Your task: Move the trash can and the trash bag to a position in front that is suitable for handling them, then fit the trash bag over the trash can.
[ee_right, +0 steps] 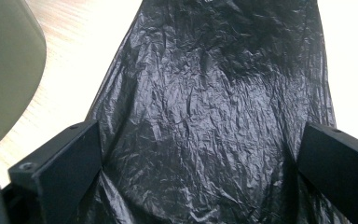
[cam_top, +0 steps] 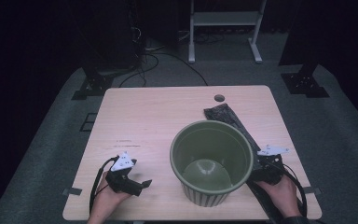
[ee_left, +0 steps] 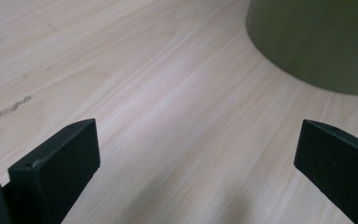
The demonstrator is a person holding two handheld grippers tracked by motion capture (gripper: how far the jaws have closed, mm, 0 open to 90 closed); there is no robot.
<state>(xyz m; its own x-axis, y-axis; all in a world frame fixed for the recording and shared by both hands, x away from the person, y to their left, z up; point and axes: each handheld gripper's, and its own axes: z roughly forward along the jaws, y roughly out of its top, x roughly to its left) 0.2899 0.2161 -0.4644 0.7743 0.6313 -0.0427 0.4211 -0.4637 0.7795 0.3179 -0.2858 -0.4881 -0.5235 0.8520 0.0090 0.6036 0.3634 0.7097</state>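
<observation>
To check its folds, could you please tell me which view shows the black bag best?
The right gripper view: the black bag lies close, creases sharp. The high view shows a long strip partly behind the green bin.

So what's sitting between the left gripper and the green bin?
Nothing: between the left gripper and the bin there is bare table, as the left gripper view and high view both show.

Layout: pot near-centre on table, bag on its right.
Bag runs from far of pot to near right edge, partly behind pot. Left gripper sits left of pot; right gripper over bag, just right of pot.
</observation>
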